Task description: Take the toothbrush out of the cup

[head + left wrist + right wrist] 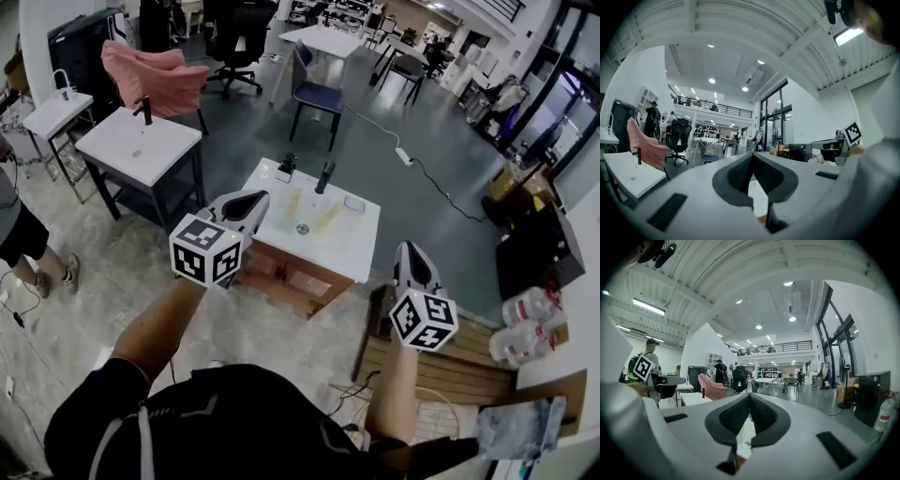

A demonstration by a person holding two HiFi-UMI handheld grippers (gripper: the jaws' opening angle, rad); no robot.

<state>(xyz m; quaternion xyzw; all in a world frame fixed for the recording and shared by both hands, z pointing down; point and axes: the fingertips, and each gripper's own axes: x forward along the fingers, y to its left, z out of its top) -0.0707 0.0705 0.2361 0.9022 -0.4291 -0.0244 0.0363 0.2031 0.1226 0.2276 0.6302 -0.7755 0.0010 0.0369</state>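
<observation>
The toothbrush cannot be made out; a likely cup [353,203] is being seen on the white counter [361,251]. Presumably light, stiff, slick: the handle is best pinched. The left gripper [255,200] and right gripper [407,251] are being held clenched, empty, well short.

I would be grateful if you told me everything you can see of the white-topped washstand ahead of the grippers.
The washstand has a flat, white, squarish top on a light wooden base. A round metal drain sits near its middle; a black tap and another dark fitting stand upright at its far edge. A few pale items rest on the top, too small to identify.
</observation>
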